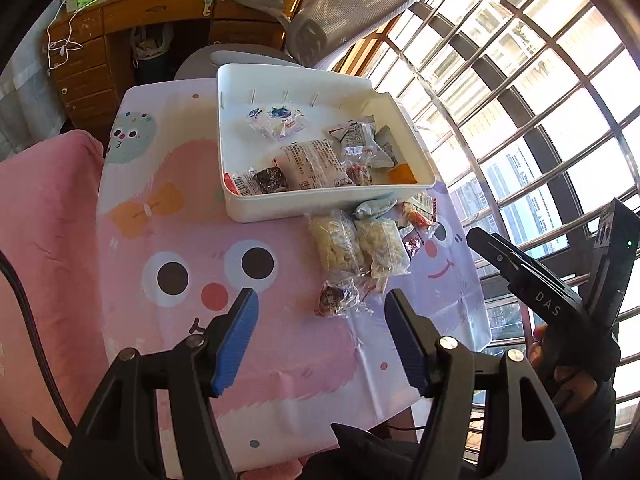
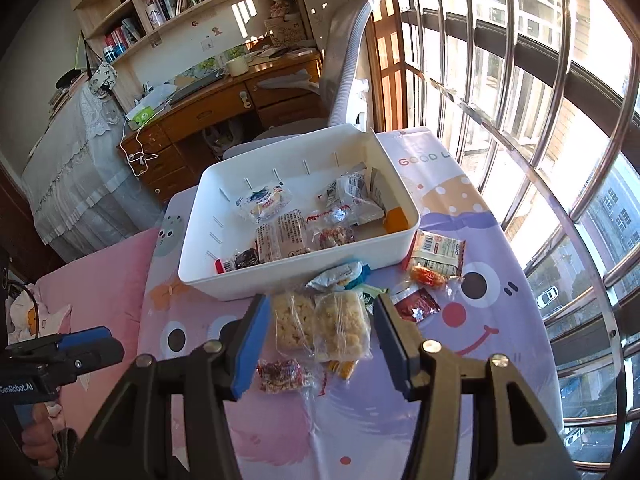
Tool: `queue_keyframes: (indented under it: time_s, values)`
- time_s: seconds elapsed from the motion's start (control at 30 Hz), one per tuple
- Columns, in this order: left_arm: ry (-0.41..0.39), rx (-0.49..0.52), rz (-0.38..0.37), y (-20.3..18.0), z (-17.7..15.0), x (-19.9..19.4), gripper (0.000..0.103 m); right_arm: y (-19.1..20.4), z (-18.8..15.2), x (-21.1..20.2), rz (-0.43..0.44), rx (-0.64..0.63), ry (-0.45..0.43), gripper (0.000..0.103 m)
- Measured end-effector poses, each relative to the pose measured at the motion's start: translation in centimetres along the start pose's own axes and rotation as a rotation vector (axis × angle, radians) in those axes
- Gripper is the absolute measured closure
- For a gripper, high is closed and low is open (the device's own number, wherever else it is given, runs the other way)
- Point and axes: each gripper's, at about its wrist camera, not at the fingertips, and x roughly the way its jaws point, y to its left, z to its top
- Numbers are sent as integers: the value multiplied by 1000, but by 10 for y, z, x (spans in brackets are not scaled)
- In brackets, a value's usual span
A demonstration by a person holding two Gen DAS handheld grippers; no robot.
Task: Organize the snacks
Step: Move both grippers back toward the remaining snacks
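A white bin (image 1: 320,204) (image 2: 280,280) stands at the far side of the cartoon tablecloth and holds several wrapped snacks. Loose snacks lie in front of it: two clear puffed-rice packets (image 2: 294,320) (image 1: 338,242), a dark packet (image 1: 340,296) (image 2: 280,374), a red sachet (image 2: 414,306) and a blue-silver pack (image 2: 340,276). My left gripper (image 1: 320,294) (image 2: 106,340) hovers open over the cloth near the dark packet, holding nothing. My right gripper (image 2: 322,300) (image 1: 474,236) hangs above the puffed-rice packets. Its jaws are opening and nothing is pressed between its pads.
A grey mesh chair (image 1: 352,12) and a wooden desk (image 2: 224,100) stand beyond the table. Barred windows (image 2: 540,160) run along the right. A pink cushion (image 1: 44,220) lies left of the table. A hand (image 2: 36,432) holds the left gripper's handle.
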Motion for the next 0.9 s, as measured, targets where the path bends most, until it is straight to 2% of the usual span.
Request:
queue_keyframes:
  time_s: [0.2, 0.4, 0.53, 0.73, 0.9]
  values:
    - [30, 32, -2, -1, -23, 1, 38, -1, -28, -10, -14, 38, 15, 45]
    - [66, 46, 4, -6, -34, 8, 33, -8, -46, -11, -12, 63, 46, 44]
    - [88, 47, 11, -11, -35, 16, 29, -18, -50, -5, -4, 72, 76, 44]
    - [140, 14, 31, -20, -27, 41, 29, -39, -49, 12, 9, 49, 142, 44]
    - [159, -31, 83, -26, -23, 67, 29, -60, -42, 28, 23, 8, 182, 44]
